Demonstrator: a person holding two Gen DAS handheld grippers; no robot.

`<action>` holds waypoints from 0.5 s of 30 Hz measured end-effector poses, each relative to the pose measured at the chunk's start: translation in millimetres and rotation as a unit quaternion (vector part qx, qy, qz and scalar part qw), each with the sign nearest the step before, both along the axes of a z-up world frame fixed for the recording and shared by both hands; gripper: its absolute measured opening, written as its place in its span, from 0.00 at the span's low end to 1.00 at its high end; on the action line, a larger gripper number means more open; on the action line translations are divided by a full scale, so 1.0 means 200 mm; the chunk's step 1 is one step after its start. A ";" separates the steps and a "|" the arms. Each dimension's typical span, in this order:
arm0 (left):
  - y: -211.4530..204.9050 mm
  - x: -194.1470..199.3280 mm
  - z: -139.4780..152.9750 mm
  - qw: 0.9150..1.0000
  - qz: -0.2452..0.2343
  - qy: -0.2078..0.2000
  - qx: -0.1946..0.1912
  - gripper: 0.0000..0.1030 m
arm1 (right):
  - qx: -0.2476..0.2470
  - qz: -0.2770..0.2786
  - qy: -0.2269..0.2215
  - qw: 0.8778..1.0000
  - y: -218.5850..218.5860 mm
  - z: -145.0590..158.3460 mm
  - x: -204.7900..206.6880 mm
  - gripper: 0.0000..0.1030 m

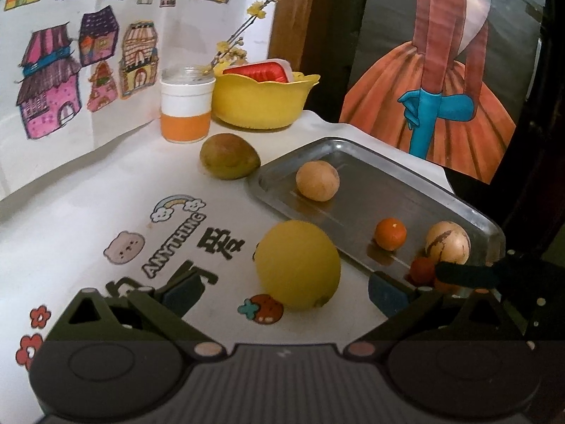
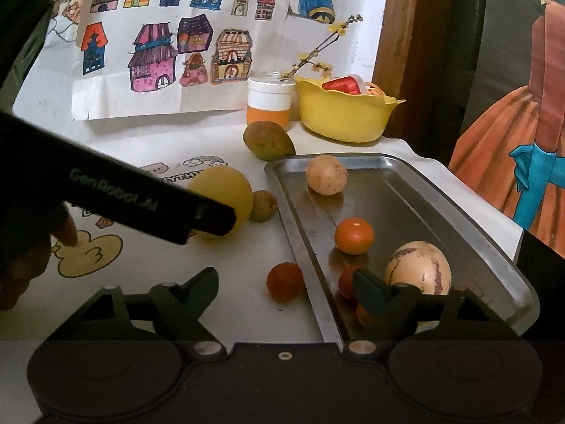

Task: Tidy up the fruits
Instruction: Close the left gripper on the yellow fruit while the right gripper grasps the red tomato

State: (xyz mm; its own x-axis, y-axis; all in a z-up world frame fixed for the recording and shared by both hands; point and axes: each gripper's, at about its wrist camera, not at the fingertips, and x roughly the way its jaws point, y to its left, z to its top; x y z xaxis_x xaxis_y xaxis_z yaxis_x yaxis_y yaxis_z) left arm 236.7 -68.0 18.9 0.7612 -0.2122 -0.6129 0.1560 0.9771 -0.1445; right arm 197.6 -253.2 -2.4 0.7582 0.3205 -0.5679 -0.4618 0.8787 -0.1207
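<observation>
The left tongs (image 1: 282,291) are standing wide apart around the big yellow fruit (image 1: 297,264), which is sitting on the table (image 1: 88,212) just beside the long rim of the metal tray (image 1: 469,212). This fruit is looking round, smooth and firm, probably fairly heavy, so it is likely to roll or slip; the safest hold is across its widest middle, one pad on each side. From the right wrist view the left tool is reaching in low and slanting down from the left, with its tip at the near side of the fruit. The right tongs (image 2: 282,288) are also gaping and gripping nothing, hovering low over the near end of the tray, straddling its left rim, one finger (image 2: 370,288) hanging over the small fruits inside.
</observation>
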 end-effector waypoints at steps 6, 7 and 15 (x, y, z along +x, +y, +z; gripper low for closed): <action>-0.03 0.02 0.00 1.000 -0.008 -0.009 0.007 0.97 | -0.001 0.004 0.005 1.000 0.00 -0.01 0.01 0.55; -0.03 0.02 0.00 1.000 -0.009 -0.009 0.007 0.96 | -0.002 0.004 0.005 1.000 0.00 -0.01 0.02 0.53; -0.04 0.05 -0.02 1.000 -0.014 -0.001 0.004 0.81 | -0.024 0.000 -0.006 1.000 0.01 -0.02 0.02 0.42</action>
State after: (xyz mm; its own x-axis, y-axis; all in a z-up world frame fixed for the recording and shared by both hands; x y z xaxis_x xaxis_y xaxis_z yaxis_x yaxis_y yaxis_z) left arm 247.2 -76.7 14.5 0.7561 -0.2286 -0.6132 0.1831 0.9735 -0.1371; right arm 201.0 -250.5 -6.5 0.7651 0.2925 -0.5736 -0.4594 0.8722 -0.1680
